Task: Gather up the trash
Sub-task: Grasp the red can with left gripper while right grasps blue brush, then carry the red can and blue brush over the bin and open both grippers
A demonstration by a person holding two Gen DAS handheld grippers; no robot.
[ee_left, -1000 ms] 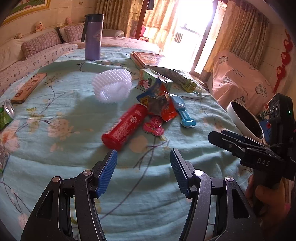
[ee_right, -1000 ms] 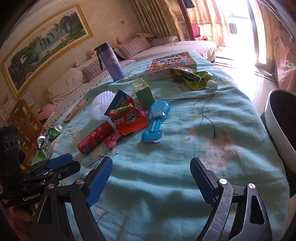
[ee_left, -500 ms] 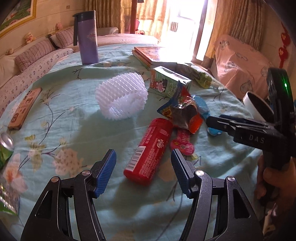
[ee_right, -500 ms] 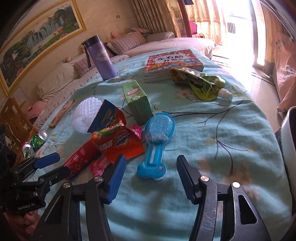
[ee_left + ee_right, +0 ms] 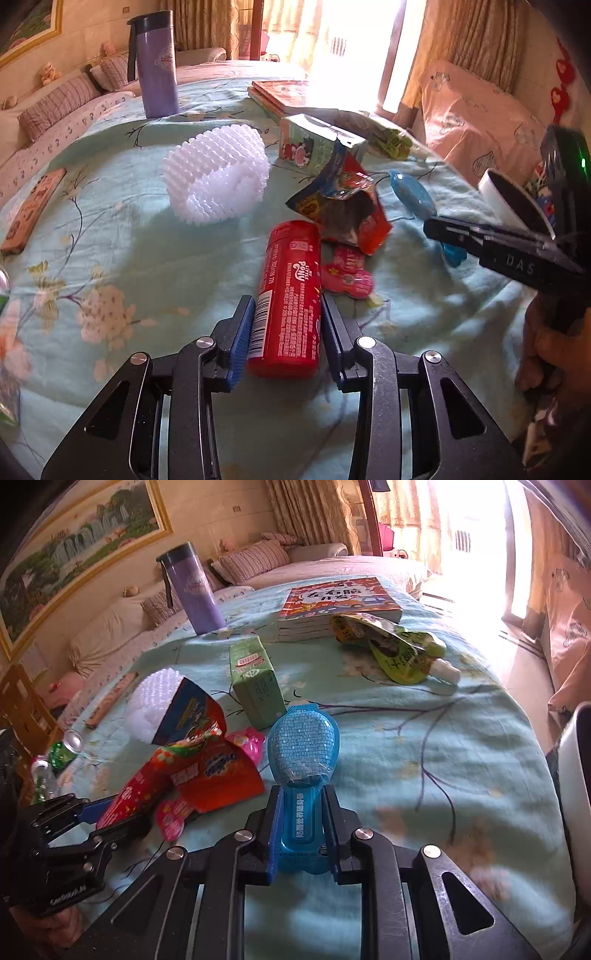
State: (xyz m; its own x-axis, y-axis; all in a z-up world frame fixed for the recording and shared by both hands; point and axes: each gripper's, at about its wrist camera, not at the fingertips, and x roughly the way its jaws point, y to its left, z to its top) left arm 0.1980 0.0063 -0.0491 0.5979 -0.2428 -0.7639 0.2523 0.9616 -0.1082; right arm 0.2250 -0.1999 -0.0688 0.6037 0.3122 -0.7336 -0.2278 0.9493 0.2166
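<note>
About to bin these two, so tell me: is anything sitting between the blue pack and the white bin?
Nothing visible. The blue pack, clamped in the right tool, has only bare tablecloth between it and the white bin at the table's right edge.

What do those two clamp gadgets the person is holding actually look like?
Both are black plastic frames with triangular cut-outs and silver rivets. The left gripper and right gripper each have two fingers faced with ribbed blue pads. Seen from the left wrist view, the right one bears white lettering and a green light.
</note>
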